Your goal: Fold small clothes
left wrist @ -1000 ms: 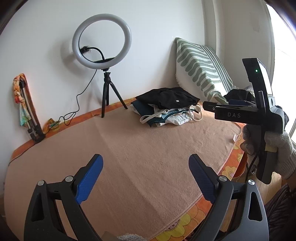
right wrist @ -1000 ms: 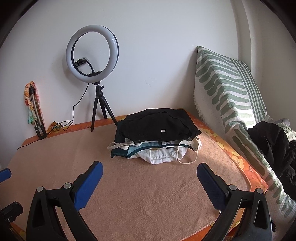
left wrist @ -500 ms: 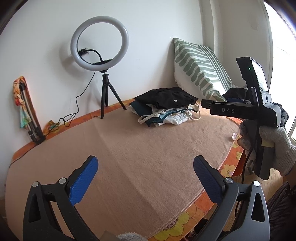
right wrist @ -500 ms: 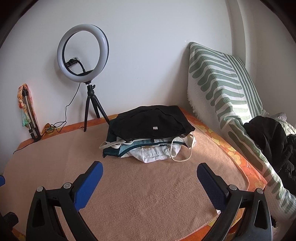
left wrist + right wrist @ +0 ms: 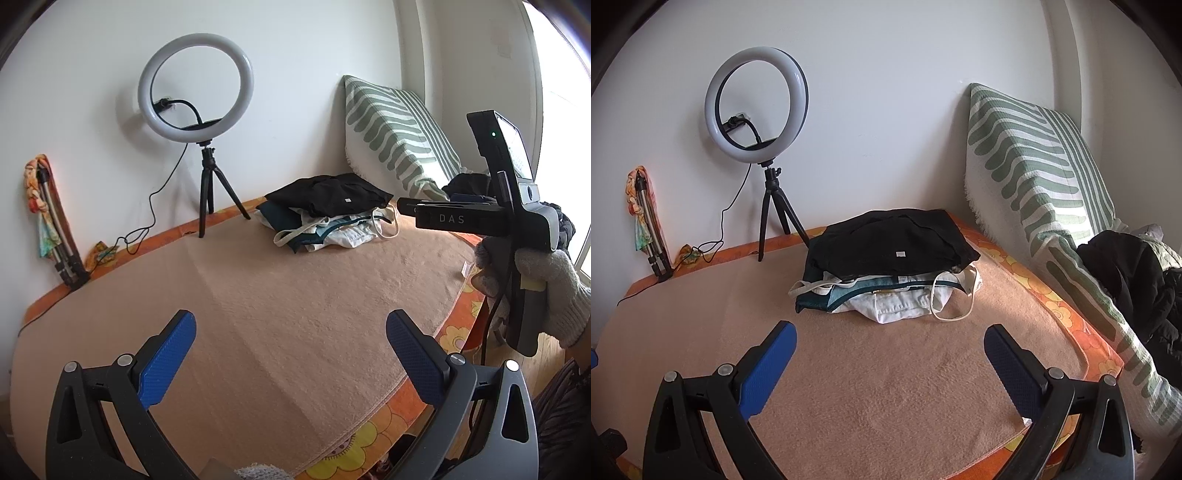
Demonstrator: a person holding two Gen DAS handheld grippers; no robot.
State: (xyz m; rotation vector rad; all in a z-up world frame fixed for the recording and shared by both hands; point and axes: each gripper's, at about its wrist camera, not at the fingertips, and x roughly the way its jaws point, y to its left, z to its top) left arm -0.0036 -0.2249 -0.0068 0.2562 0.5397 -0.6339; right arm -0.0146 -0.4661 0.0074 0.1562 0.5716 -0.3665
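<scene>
**Both tools open above a bed, with a stack of small clothes at its far edge**

Nearest the cameras, the left tool (image 5: pixel 290 350) and the right tool (image 5: pixel 888 362) each hover with blue pads spread wide and nothing between them. In the left wrist view the right tool appears from the side, gripped by a gloved hand (image 5: pixel 543 291) over the bed's right edge. Below both tools lies the tan blanket (image 5: pixel 886 369) on the bed, bare across its near and middle parts. Farther on, towards the bed's far right corner, sits the stack of clothes (image 5: pixel 886 273): a black garment (image 5: pixel 886 240) lies flat on top, over teal and white pieces, with a pale strap looping out at the right. A dark heap (image 5: pixel 1137 280) lies off the bed's right edge against the striped cushion (image 5: pixel 1034 166). A ring light (image 5: pixel 755 105) stands at the far edge.

The scene fits either a tidy pile awaiting folding or folded pieces already stacked; the pictures do not settle which. Any further garment would need both tools at its edges.
</scene>
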